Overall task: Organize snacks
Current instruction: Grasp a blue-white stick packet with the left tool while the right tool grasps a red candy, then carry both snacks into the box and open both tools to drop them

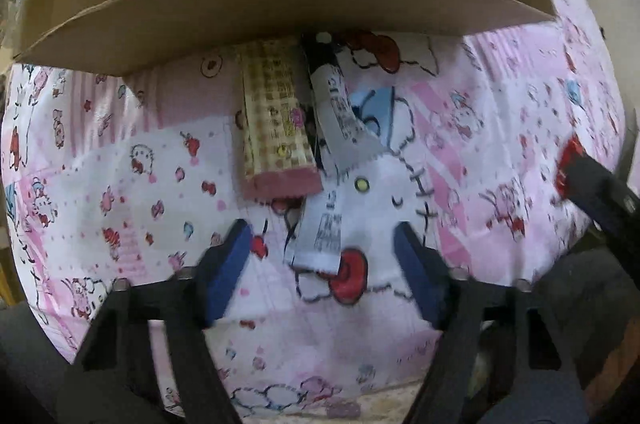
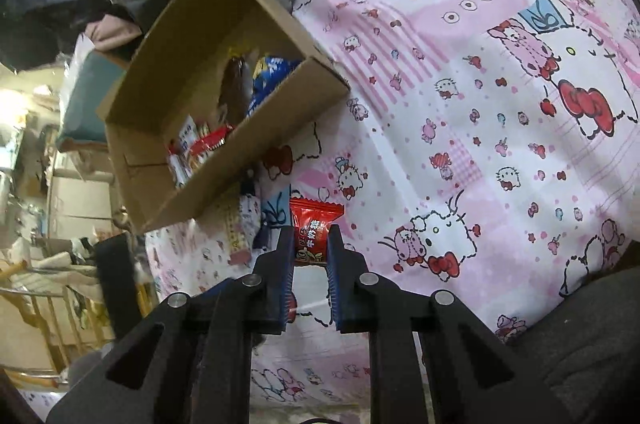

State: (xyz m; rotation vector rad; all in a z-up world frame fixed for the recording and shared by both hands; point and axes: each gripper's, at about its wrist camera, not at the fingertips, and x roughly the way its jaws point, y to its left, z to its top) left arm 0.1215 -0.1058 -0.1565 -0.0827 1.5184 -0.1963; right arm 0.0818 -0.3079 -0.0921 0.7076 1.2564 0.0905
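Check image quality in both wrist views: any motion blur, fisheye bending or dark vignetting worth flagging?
Left wrist: the left gripper fingers and the bedsheet are smeared by motion; the cardboard box edge bows from fisheye distortion; corners are dark. Right wrist: sharper, red candy packet print legible between the right gripper fingers; edges curve, corners vignetted.

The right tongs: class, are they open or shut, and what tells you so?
Shut. The right tongs have both blue pads pressed against a red candy packet, held above the pink bedsheet.
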